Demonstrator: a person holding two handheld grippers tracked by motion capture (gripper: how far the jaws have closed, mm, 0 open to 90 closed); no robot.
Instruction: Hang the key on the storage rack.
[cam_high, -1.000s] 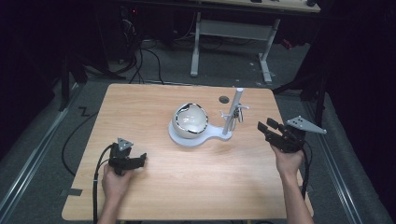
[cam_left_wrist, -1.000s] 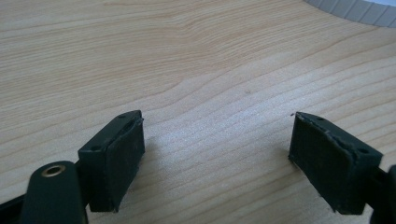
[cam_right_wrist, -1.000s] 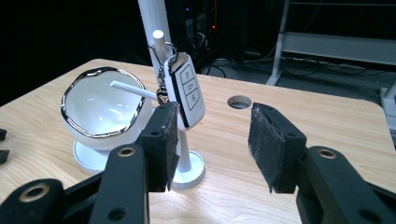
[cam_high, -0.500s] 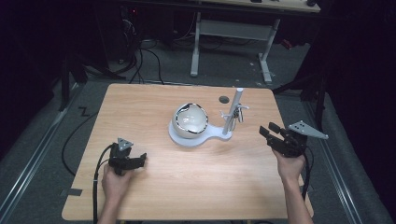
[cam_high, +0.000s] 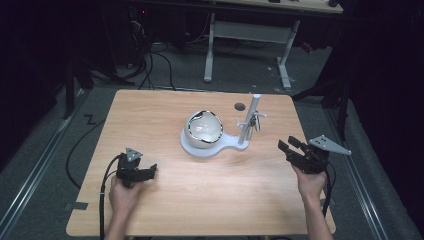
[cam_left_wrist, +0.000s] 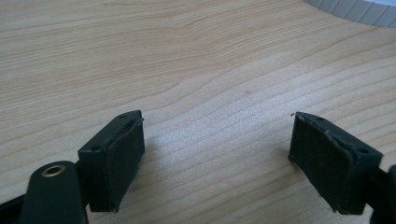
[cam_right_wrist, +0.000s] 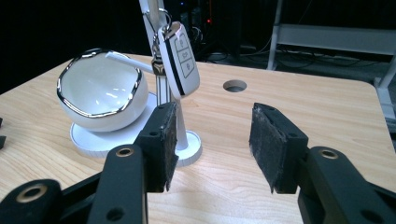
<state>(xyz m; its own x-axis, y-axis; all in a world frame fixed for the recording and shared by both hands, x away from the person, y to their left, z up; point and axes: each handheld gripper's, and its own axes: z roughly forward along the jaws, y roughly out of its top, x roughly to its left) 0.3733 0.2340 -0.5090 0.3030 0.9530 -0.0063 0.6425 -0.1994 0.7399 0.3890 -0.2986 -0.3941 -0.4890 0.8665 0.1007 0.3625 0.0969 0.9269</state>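
Observation:
A white bowl with a chrome rim (cam_high: 203, 127) (cam_right_wrist: 100, 95) sits tilted on a white stand base (cam_high: 225, 145) at the table's middle. From the stand's upright post (cam_high: 250, 117) hangs a white car key fob (cam_high: 256, 121) (cam_right_wrist: 180, 58) on a ring. My right gripper (cam_high: 289, 145) (cam_right_wrist: 212, 140) is open and empty, right of the stand, and points at the post and fob a short way off. My left gripper (cam_high: 149, 171) (cam_left_wrist: 217, 154) is open and empty, low over bare wood at the front left, with the edge of the stand base (cam_left_wrist: 355, 7) beyond it.
The wooden table (cam_high: 165, 115) has a round cable hole (cam_high: 240, 106) (cam_right_wrist: 235, 85) behind the stand. A dark floor with cables and a desk frame (cam_high: 250, 35) lies beyond the far edge. Each gripper trails a black cable off the table's near side.
My right gripper has drifted slightly back toward the table's near edge and to the right. The left gripper, bowl and fob have stayed put.

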